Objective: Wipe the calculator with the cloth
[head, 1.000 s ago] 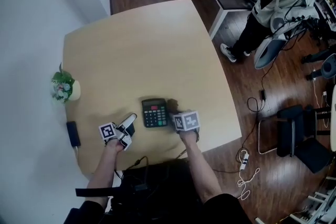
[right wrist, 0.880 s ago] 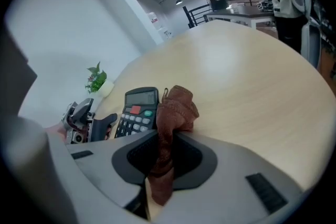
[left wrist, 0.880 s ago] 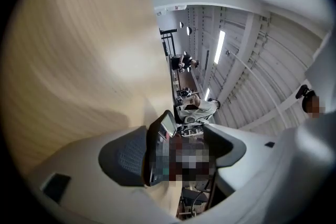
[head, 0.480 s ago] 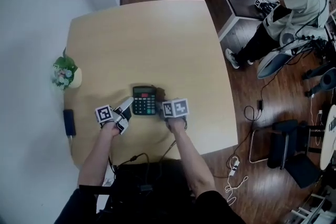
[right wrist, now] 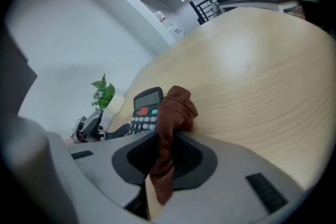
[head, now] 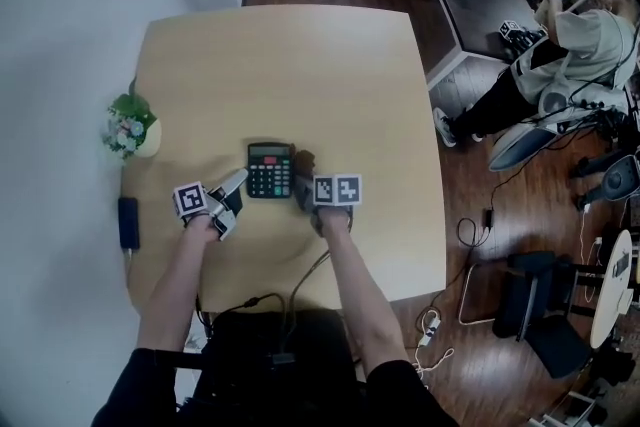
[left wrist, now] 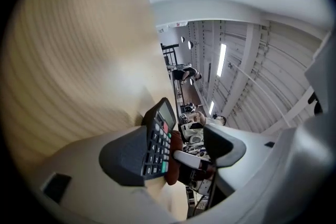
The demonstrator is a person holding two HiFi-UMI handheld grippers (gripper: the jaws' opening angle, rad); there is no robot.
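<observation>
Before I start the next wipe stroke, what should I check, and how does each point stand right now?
1. Cloth gripped by the right gripper: ok, its jaws are shut on it.
2. Cloth at the calculator: ok, it is bunched by the right edge; contact cannot be told.
3. Left gripper bracing the calculator: cannot tell. Its jaws are apart, with one beside the left edge and nothing clamped.
4. Calculator flat on the table, keys up: ok.
5. Potted plant out of the stroke's way: ok, it stands at the table's left edge.
</observation>
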